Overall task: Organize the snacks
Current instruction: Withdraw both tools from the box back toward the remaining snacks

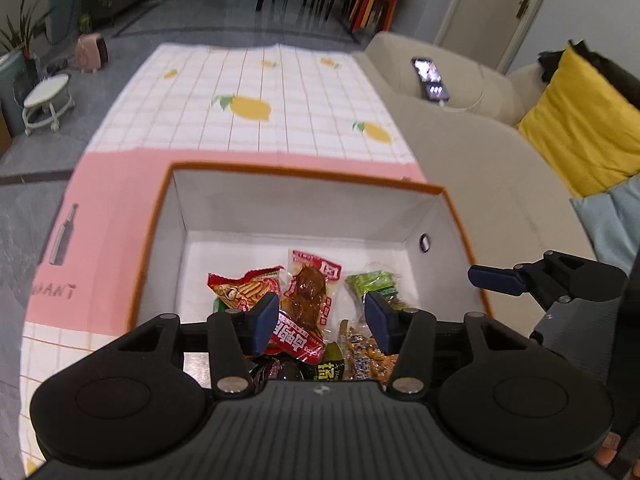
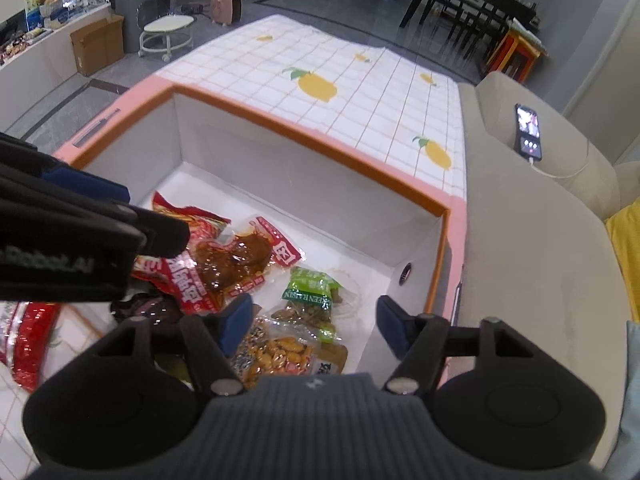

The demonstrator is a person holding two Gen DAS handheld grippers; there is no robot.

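An orange-rimmed white box (image 1: 304,174) (image 2: 320,136) stands on the table and holds several snack packs. Among them are a red chip bag (image 1: 244,286), a clear pack of brown meat (image 1: 310,288) (image 2: 240,256), a green raisin pack (image 1: 370,282) (image 2: 310,284) and a pack of orange nuts (image 2: 280,354). My left gripper (image 1: 322,322) is open and empty above the near end of the box. My right gripper (image 2: 314,322) is open and empty above the raisin and nut packs; it shows at the right in the left wrist view (image 1: 496,278).
A lemon-print checked cloth (image 1: 256,112) (image 2: 360,92) covers the table beyond the box. A beige sofa (image 1: 480,152) (image 2: 540,260) with a phone (image 1: 430,80) (image 2: 528,132) and a yellow cushion (image 1: 580,120) runs along the right. A red snack bag (image 2: 30,340) lies outside the box at left.
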